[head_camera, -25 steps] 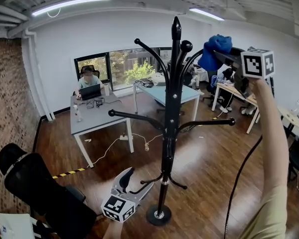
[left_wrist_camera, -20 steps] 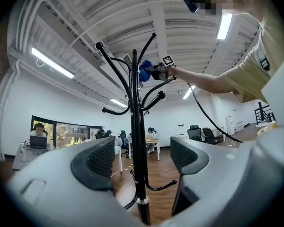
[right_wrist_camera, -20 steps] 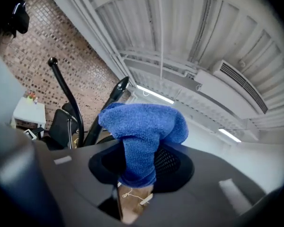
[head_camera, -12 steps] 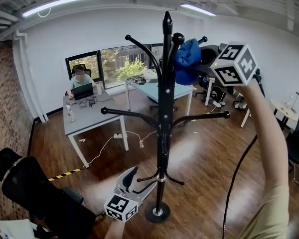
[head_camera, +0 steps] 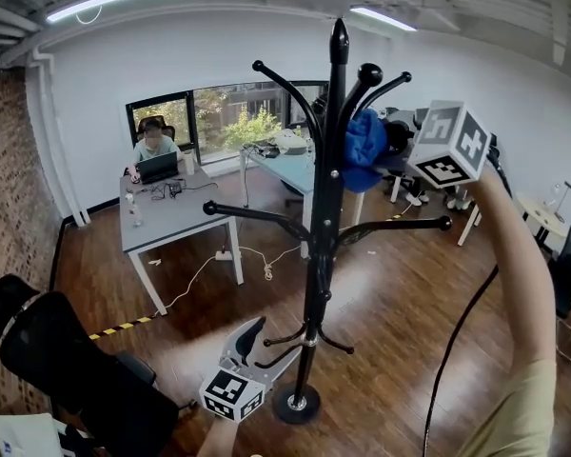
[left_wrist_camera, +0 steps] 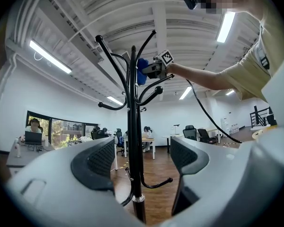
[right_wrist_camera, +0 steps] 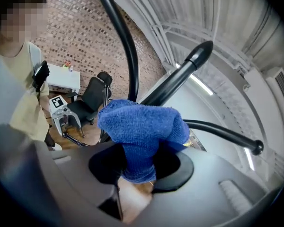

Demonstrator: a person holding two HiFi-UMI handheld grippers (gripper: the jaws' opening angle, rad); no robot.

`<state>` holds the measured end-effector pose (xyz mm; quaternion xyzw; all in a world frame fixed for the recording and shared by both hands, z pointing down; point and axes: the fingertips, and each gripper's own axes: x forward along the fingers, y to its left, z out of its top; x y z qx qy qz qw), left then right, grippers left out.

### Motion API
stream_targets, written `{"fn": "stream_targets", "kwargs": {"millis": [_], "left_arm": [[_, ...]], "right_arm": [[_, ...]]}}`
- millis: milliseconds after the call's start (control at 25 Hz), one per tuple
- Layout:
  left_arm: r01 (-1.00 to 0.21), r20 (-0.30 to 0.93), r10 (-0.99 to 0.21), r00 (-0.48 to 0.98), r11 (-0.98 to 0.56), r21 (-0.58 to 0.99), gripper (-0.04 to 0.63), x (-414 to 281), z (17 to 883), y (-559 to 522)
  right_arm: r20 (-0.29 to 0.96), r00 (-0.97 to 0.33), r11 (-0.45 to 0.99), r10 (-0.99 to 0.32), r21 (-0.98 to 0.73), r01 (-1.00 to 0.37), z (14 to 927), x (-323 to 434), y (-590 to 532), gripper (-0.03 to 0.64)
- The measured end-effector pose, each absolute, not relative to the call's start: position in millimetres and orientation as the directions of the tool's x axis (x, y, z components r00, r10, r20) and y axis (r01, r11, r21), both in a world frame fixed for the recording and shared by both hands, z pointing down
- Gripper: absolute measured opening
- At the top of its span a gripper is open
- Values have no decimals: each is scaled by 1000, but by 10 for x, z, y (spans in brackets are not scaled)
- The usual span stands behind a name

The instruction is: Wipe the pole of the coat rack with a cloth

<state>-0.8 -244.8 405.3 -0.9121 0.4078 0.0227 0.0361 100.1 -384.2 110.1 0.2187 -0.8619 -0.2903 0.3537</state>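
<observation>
Right claw (head_camera: 392, 149) raised, cloth (head_camera: 364, 149) at pole (head_camera: 321, 227)

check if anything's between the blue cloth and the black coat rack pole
Nothing visible does. The blue terry cloth, shut in the right gripper, sits right beside the upper part of the black metal coat rack pole, among its curved hook arms.

No readable text, no labels, no numbers

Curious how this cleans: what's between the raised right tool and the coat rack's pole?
A blue cloth, clamped in the right tool, beside the pole's upper part; the head view shows it best.
</observation>
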Motion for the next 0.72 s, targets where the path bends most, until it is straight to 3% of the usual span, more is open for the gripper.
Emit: {"fn": "stream_targets", "kwargs": {"millis": [160, 400, 720], "left_arm": [[-747, -78, -743, 665, -664, -37, 347, -51, 4053, -2439], [-729, -78, -725, 684, -684, -35, 347, 19, 4057, -2372], [-704, -99, -698, 709, -710, -30, 347, -86, 3998, -2287]], "right_arm": [[576, -583, 753, -573, 651, -97, 1418, 974, -3790, 141], [592, -550, 754, -589, 647, -112, 1500, 1029, -3771, 141], [471, -556, 572, -685, 820, -10, 1264, 872, -2892, 143]]}}
